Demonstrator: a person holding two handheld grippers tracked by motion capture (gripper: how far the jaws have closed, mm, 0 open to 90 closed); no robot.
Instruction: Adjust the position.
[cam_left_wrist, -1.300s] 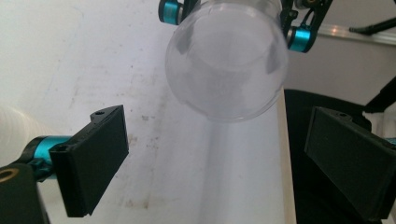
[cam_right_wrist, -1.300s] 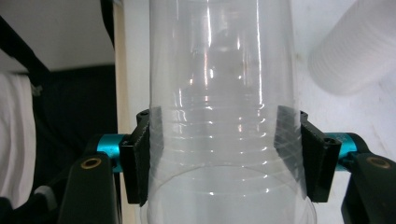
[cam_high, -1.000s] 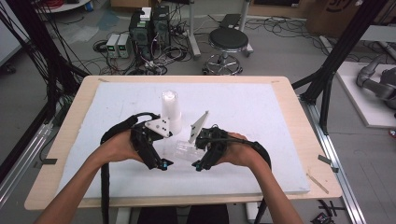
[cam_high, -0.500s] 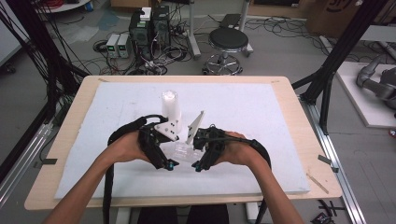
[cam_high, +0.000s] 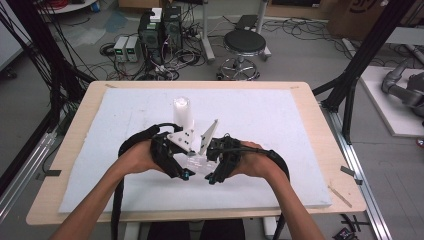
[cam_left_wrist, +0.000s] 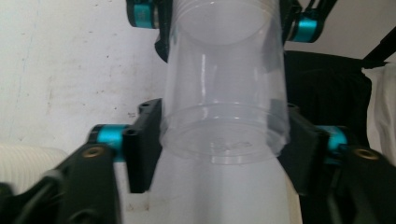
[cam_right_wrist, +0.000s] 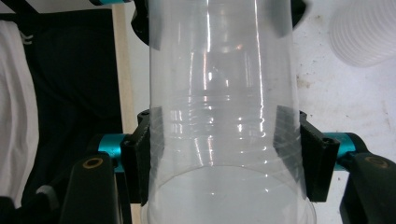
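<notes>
Nested clear cups (cam_high: 196, 161) clamped between both tongs, left (cam_high: 182, 172) having just closed, right (cam_high: 212, 177) gripping; likely for pulling apart above desk (cam_high: 300, 130).

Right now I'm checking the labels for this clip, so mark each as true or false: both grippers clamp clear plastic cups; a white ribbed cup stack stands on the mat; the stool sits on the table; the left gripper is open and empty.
1. Both grippers clamp clear plastic cups. True: the left gripper and the right gripper grip the nested clear cups.
2. A white ribbed cup stack stands on the white mat. True.
3. The stool sits on the table. False: it stands on the floor beyond the table.
4. The left gripper is open and empty. False: its jaws have just closed on the cups.
</notes>
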